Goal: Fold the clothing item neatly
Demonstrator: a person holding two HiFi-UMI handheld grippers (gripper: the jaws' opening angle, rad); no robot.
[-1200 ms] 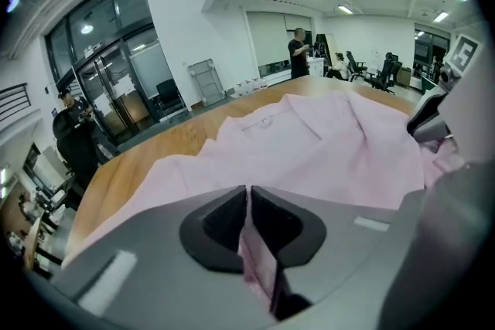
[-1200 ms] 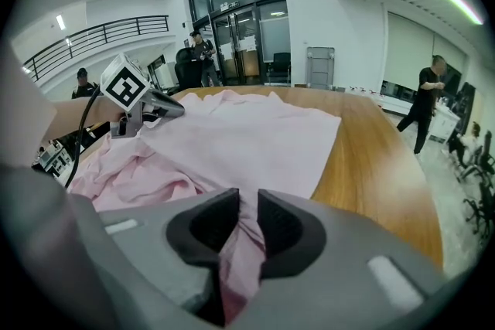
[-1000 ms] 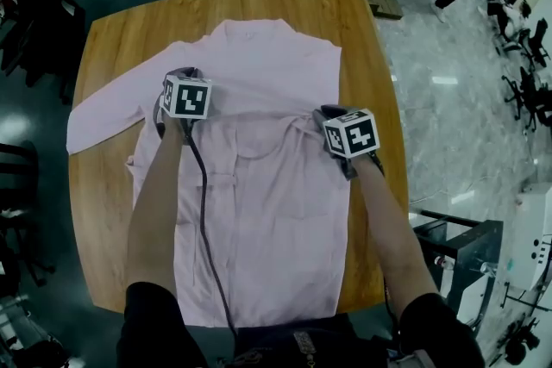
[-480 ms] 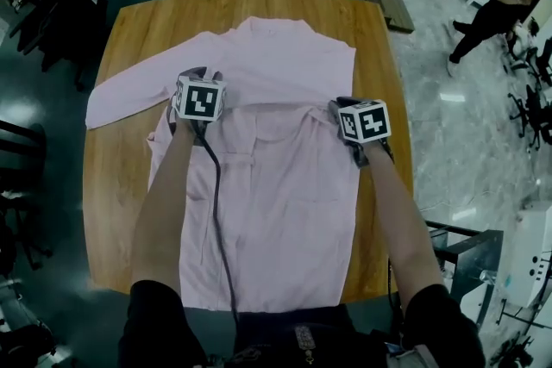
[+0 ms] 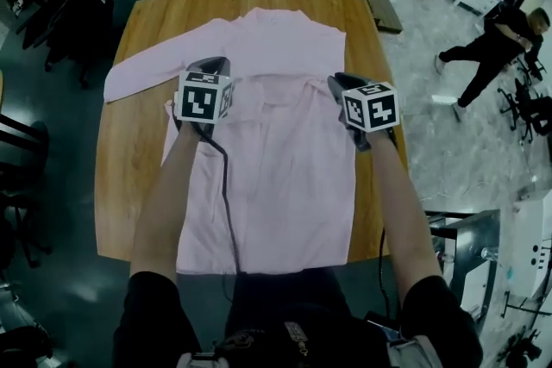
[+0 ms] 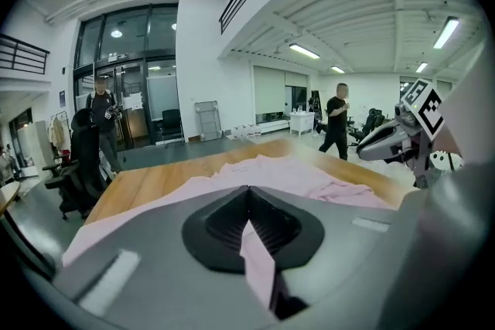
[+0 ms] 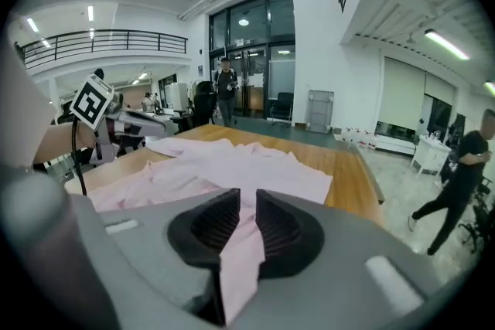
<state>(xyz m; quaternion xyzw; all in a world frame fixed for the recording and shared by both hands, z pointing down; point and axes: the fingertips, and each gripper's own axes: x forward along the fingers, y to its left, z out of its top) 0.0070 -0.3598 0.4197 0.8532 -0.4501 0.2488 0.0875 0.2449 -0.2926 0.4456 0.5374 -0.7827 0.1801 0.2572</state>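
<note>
Head view showed the pale pink button-up shirt (image 5: 285, 155) spread on the wooden table (image 5: 129, 185). Left gripper (image 5: 210, 65) and right gripper (image 5: 338, 83), jaws just closing, each pinched a fold of it.

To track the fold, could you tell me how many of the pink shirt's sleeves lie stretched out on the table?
1: a sleeve reaches toward the left edge of the wooden table in the head view. The other may be folded into the pink shirt, hidden.
</note>
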